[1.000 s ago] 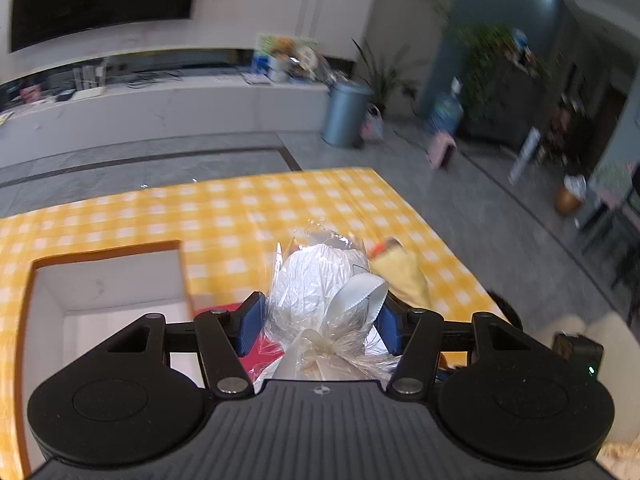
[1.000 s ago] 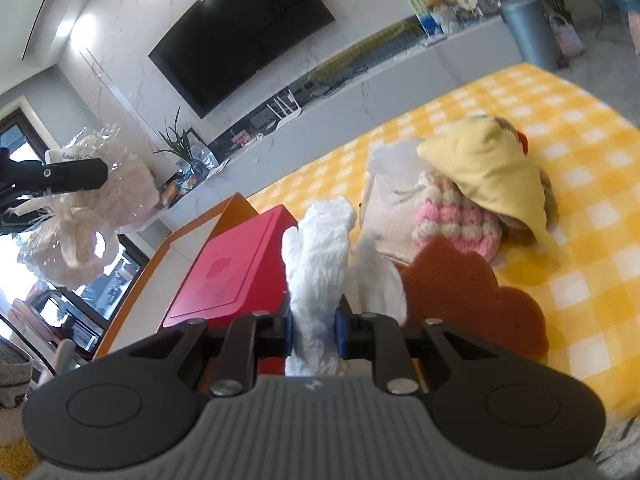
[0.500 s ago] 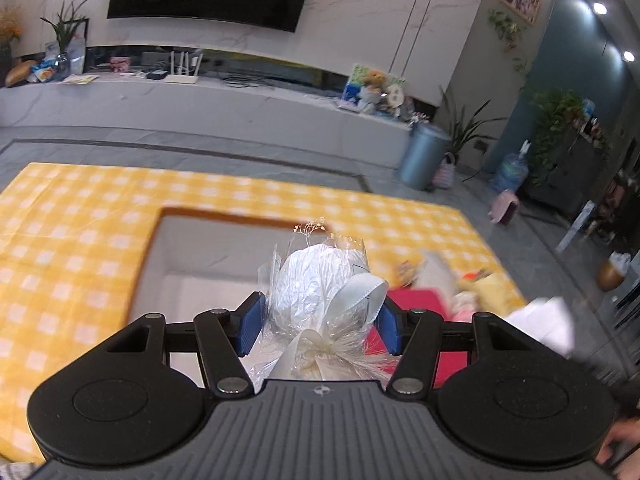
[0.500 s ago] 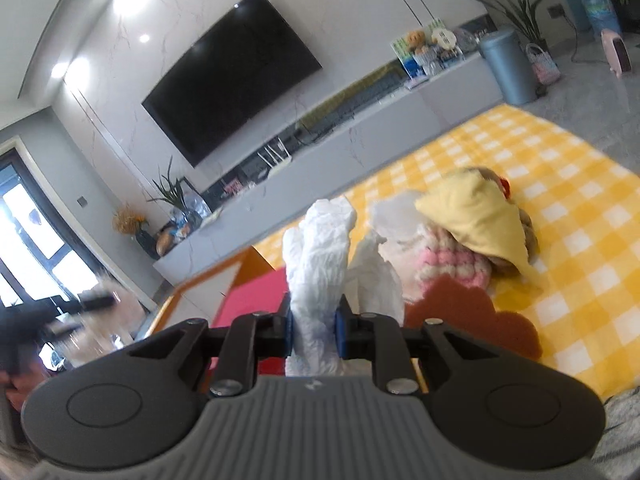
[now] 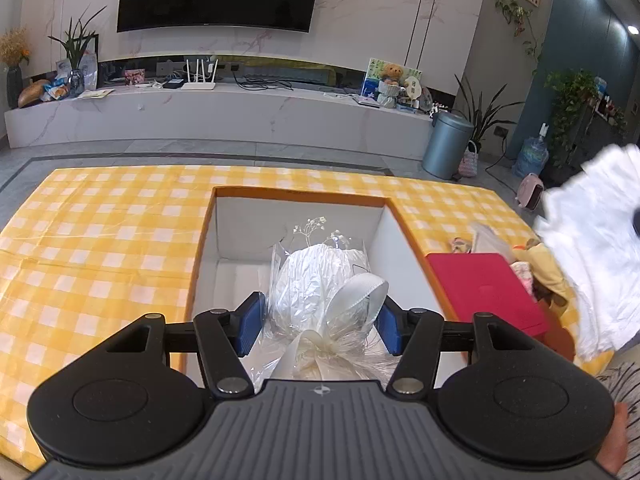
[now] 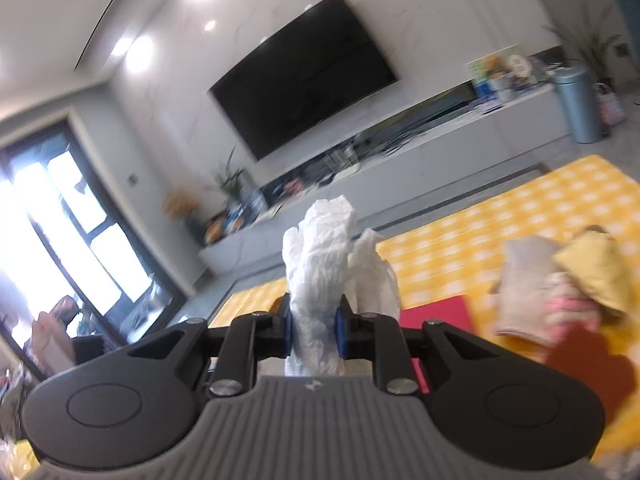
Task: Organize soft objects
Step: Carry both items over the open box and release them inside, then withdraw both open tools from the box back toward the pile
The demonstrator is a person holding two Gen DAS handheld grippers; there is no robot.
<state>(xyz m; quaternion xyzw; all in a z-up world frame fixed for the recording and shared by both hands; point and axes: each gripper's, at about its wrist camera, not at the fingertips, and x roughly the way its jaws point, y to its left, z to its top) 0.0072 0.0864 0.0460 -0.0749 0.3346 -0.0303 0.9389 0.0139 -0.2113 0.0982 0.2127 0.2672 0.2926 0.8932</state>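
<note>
My left gripper (image 5: 320, 322) is shut on a cellophane-wrapped bundle (image 5: 316, 280) tied with a white ribbon; it hangs over the open white box (image 5: 400, 248) with an orange rim. In the right wrist view my right gripper (image 6: 314, 330) is shut on a crumpled white cloth (image 6: 320, 240), lifted above the checked tablecloth (image 6: 480, 232). That white cloth (image 5: 592, 248) also shows blurred at the right edge of the left wrist view. A red lid (image 5: 484, 292) lies right of the box.
A heap of soft items, a yellow cloth (image 6: 596, 268) and a pink knitted piece (image 6: 568, 312), lies on the table (image 5: 100, 240) right of the red lid (image 6: 436, 312). A brown felt shape (image 6: 592, 364) lies in front. Behind stand a low white cabinet (image 5: 240, 116) and a bin (image 5: 446, 144).
The left gripper has swung left with the bundle, from beside the soft heap to over the open box. The right gripper has risen with the white cloth, and its view is blurred.
</note>
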